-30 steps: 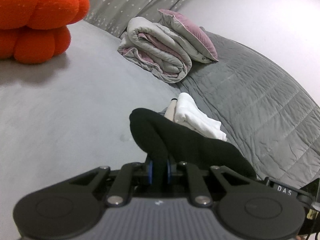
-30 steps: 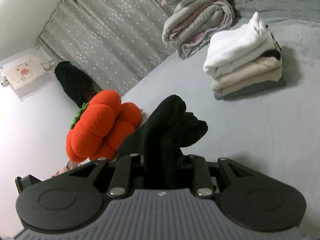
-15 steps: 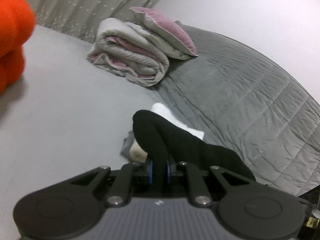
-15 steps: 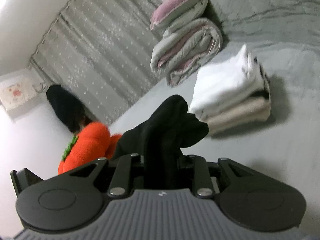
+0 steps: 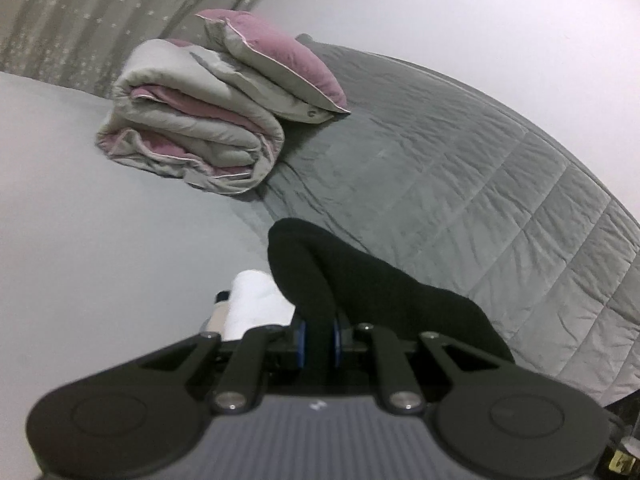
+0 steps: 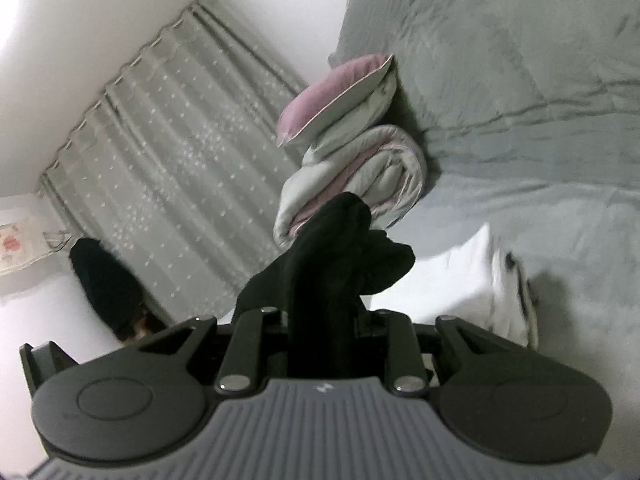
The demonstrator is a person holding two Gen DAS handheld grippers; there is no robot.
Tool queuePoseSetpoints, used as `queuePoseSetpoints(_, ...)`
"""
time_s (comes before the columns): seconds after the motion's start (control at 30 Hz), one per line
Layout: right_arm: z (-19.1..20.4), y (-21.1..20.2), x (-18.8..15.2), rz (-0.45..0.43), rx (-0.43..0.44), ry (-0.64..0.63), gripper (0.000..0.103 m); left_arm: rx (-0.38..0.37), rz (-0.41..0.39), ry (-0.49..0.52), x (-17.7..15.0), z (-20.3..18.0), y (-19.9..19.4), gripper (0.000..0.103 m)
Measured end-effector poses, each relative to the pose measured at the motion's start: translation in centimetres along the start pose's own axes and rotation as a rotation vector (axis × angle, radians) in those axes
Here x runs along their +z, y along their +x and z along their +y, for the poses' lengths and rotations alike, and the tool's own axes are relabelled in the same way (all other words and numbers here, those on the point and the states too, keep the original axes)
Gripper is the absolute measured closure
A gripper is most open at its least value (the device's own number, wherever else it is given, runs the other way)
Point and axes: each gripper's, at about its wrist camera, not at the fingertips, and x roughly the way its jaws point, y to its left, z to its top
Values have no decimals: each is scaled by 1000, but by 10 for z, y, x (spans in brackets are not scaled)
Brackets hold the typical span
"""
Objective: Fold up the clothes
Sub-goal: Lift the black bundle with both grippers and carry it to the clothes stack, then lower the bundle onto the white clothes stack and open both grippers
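Your left gripper (image 5: 318, 338) pinches the black garment (image 5: 360, 280) at lower centre of its frame, and your right gripper (image 6: 324, 340) pinches a thick bunch of that cloth too. The stack of folded clothes (image 6: 460, 280) lies lower right, the folded quilt (image 5: 192, 136) upper left.

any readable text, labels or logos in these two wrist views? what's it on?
No readable words or numbers in either view.
Small white logo mark on the left gripper body: a symbol, no letters.
Same mark on the right gripper body.
Wall hanging with a reddish print: too blurred to read.
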Motion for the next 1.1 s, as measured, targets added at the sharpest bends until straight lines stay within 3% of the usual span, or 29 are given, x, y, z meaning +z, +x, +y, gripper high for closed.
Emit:
queuePoseSetpoints(0.37,-48,38,10,-50,-63,41,77,12,50,17,4,5,78,91)
queuePoseSetpoints(0.57,-65,45,4,-32,-117,31,77,87,75,91,-12,5,97,86)
queuePoseSetpoints(0.67,-70,46,-2,-29,-153,23,72,150,81,144,-17,5,99,84)
queuePoseSetpoints(0.77,-70,41,-7,-43,-194,5,61,202,56,173,-17,5,90,72)
queuePoseSetpoints(0.87,-72,33,-8,-61,-217,9,58,231,13,156,-12,9,76,70)
queuePoseSetpoints(1.1,-64,15,-1,-130,-222,16,60,169,-28,134,-11,2,58,74)
